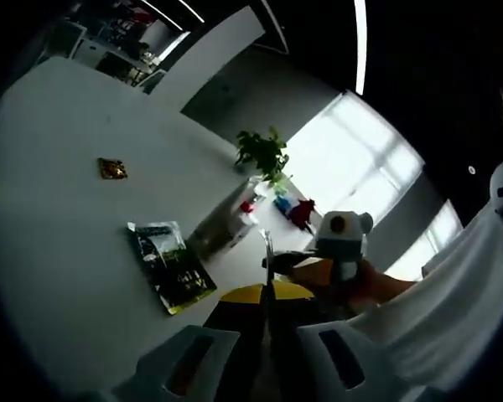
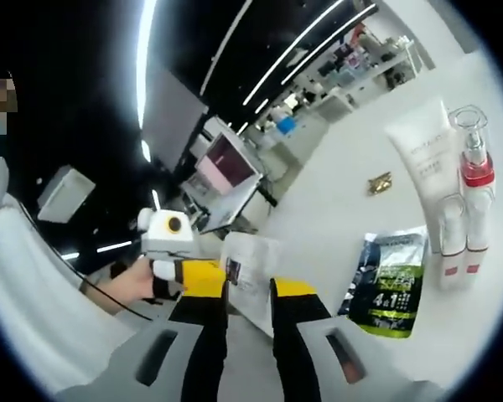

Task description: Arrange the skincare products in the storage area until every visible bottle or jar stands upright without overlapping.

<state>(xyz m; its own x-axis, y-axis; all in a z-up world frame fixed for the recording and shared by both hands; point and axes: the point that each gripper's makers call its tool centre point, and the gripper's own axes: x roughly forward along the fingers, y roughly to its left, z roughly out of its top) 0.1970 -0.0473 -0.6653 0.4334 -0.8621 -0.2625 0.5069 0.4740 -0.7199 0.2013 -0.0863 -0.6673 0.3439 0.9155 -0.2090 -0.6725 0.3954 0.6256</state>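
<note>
I am viewing the table (image 2: 335, 209) through the right gripper view, where the skincare products are lying flat near its right side: a white tube (image 2: 426, 159), a clear pump bottle (image 2: 475, 180) with a red collar just beside it, and a dark sachet (image 2: 388, 280) with green print lying nearer to me. I am judging the tube as light, soft-walled and prone to buckling, so I am planning to take it across the stiffer shoulder near its cap. The pump bottle is looking rigid, smooth and possibly slippery; I am favouring a hold on its body below the collar, not on the pump head. The long axes of the tube and bottle are running roughly parallel, along the tabletop instead of upright. The right gripper (image 2: 249, 289) is holding a pale sheet or packet (image 2: 250, 268) between its yellow-tipped jaws, which are closed on it. In the left gripper view, the left gripper (image 1: 267, 335) is showing its jaws drawn together, seemingly on a thin edge that I cannot identify. The sachet (image 1: 169, 266) is resting on the table (image 1: 59, 251), with a small gold wrapper (image 1: 111, 169) well apart from it.
</note>
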